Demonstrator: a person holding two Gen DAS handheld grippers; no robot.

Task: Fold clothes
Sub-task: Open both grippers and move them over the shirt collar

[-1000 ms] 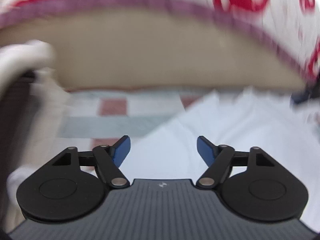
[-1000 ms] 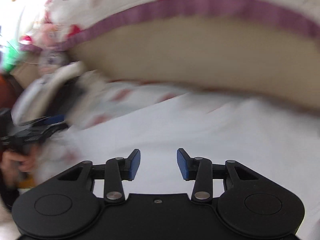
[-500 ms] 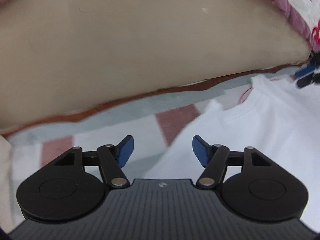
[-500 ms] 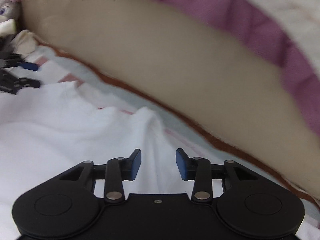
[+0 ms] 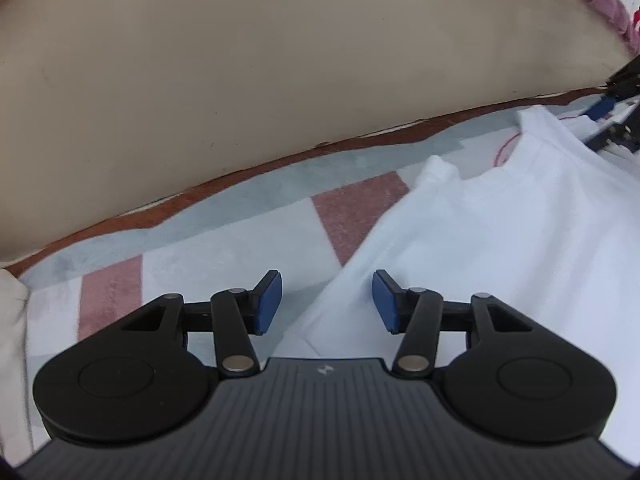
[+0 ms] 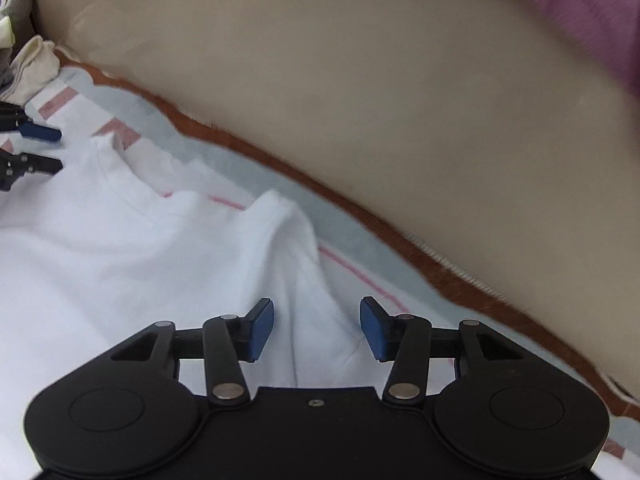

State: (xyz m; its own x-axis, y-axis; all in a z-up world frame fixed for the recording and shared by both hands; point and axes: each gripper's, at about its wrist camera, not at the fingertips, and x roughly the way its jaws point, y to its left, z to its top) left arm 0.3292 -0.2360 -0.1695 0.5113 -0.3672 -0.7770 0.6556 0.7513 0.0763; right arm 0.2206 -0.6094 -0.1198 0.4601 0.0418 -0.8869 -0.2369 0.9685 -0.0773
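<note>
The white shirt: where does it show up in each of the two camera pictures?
Left wrist view: white shirt fills the right half, edge running between the pads.
Right wrist view: it fills the left and lower middle.
Shared landmark: the beige headboard behind it.

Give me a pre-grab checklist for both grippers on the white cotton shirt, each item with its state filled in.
1. Left gripper over the white cotton shirt's edge: ok, the edge runs between its blue pads.
2. Left jaws gripping: not ok, they are closing, pads not yet on cloth.
3. Right gripper over a raised shirt ridge: ok.
4. Right jaws gripping: not ok, they are opening, cloth untouched.
5. Shirt flat on the checked pink and grey sheet: not ok, wrinkled near the collar.
6. Shirt's near hem: cannot tell, out of view.
</note>
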